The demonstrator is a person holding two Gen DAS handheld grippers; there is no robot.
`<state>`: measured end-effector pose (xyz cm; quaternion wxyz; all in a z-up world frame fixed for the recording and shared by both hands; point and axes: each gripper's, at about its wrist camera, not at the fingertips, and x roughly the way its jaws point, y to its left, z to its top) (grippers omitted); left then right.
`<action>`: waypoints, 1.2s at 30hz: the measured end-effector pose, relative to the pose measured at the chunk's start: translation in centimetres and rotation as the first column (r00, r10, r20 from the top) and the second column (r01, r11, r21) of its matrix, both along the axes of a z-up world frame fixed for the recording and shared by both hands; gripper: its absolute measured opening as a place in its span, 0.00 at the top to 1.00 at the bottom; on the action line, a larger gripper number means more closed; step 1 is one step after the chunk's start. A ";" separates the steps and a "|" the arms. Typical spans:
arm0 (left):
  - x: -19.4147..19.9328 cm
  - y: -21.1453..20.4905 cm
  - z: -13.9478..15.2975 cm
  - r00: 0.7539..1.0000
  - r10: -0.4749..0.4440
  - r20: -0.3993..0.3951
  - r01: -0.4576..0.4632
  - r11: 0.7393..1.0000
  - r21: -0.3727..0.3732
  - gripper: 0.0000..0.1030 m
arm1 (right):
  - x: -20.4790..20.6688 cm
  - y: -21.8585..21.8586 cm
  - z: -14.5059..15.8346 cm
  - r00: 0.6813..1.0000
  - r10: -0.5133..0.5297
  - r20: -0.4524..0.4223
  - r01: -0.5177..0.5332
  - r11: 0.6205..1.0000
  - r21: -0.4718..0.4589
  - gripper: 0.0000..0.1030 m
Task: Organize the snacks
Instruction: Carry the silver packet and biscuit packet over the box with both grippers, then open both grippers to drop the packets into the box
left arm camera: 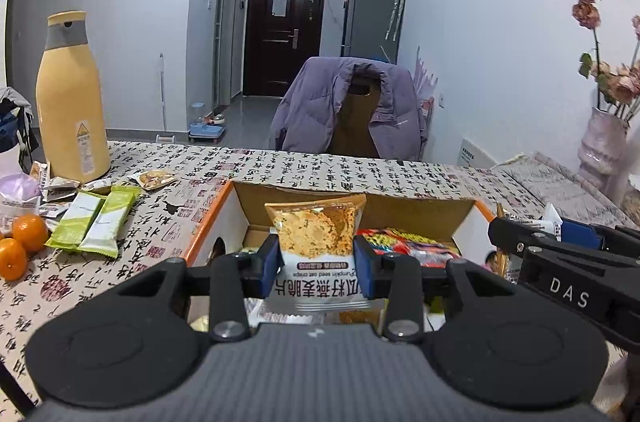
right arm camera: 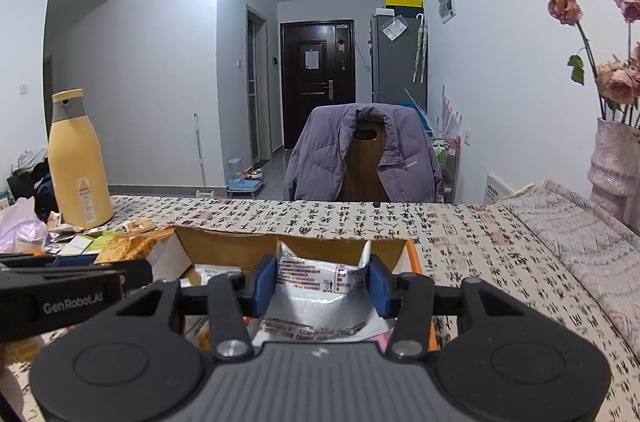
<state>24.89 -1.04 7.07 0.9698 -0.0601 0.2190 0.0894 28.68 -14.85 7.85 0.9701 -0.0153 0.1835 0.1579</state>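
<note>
Bench: cloth (left arm camera: 304,168) printed with black calligraphy; a purple jacket on a chair (left arm camera: 352,106) behind it, a dark door down the hall.
Box: orange-edged cardboard box (left arm camera: 208,218) on the bench, open.
Left gripper (left arm camera: 316,262): fingers clamped on an oat crisps packet (left arm camera: 318,234) above the box; label reads "Pumpkin seed oat crisps".
Right gripper (right arm camera: 322,282): fingers clamped on a silver-backed packet (right arm camera: 320,282) over the box; small print unreadable.
Writing: "DAS", "GenRobot.AI" on gripper sides.
Left of box: green bars (left arm camera: 94,222), oranges (left arm camera: 22,242), yellow flask (left arm camera: 70,98).

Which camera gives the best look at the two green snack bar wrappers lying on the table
The left wrist view. The two green snack bar wrappers lie side by side in plain sight beside the yellow thermos bottle. In the right wrist view only green slivers show, largely hidden behind other snack packets.
</note>
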 end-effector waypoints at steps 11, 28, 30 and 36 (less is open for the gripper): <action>3.9 1.2 -1.7 0.999 0.035 -0.001 -0.035 0.999 -0.004 0.62 | 3.3 1.8 -1.4 1.000 -0.007 0.024 0.007 1.000 -0.005 0.54; 4.7 2.5 -3.5 0.998 0.047 -0.030 -0.047 0.999 -0.011 0.33 | 3.9 0.5 -2.9 1.000 0.000 -0.009 0.000 1.000 0.030 0.20; 4.5 2.9 -3.4 0.998 0.057 -0.016 -0.058 0.998 -0.022 0.12 | 3.9 0.2 -2.9 1.000 -0.008 -0.006 0.008 0.999 0.040 0.07; 4.4 3.2 -3.4 0.997 0.082 -0.001 -0.082 0.996 -0.032 0.00 | 4.1 -0.8 -3.0 0.999 -0.027 -0.019 0.028 0.997 0.077 0.00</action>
